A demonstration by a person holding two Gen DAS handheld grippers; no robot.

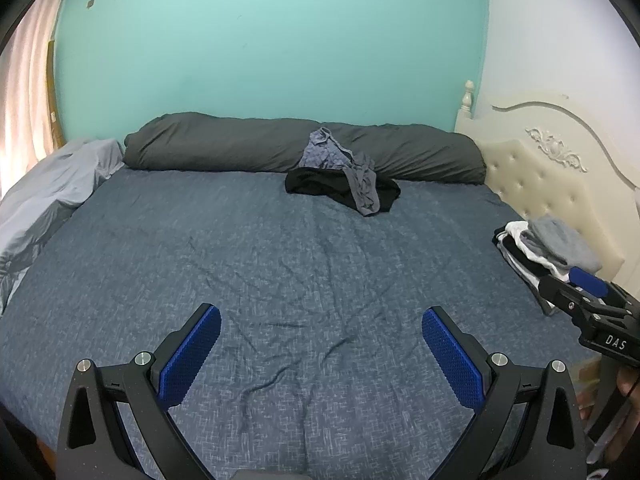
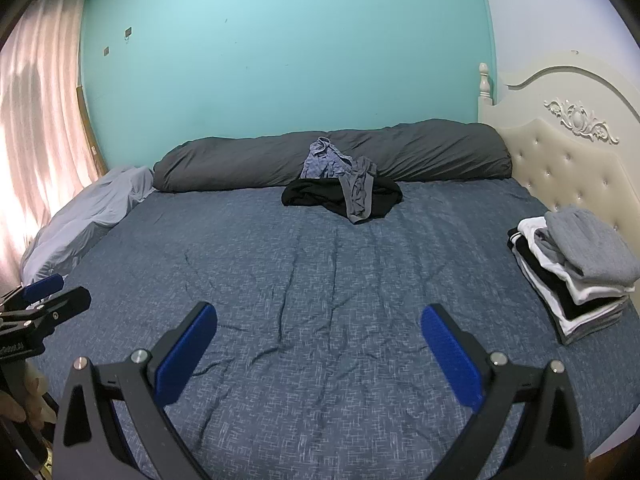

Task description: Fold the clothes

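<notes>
Both the left gripper (image 1: 321, 338) and right gripper (image 2: 319, 336) are released and empty; grabbing the tangled pile (image 2: 342, 194) at 12 o'clock may lift several garments together.

A flat turquoise painted wall (image 2: 280, 60) fills the upper centre. At left hangs a pale pink curtain (image 2: 36, 120) lit from behind. At right stands a cream tufted headboard with carved scrollwork (image 2: 568, 160). A wide bed under a wrinkled blue-grey patterned sheet (image 2: 320, 280) fills the lower frame.

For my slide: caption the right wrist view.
Open right hand-held gripper over bed; unfolded clothes ahead, folded stack right.
</notes>
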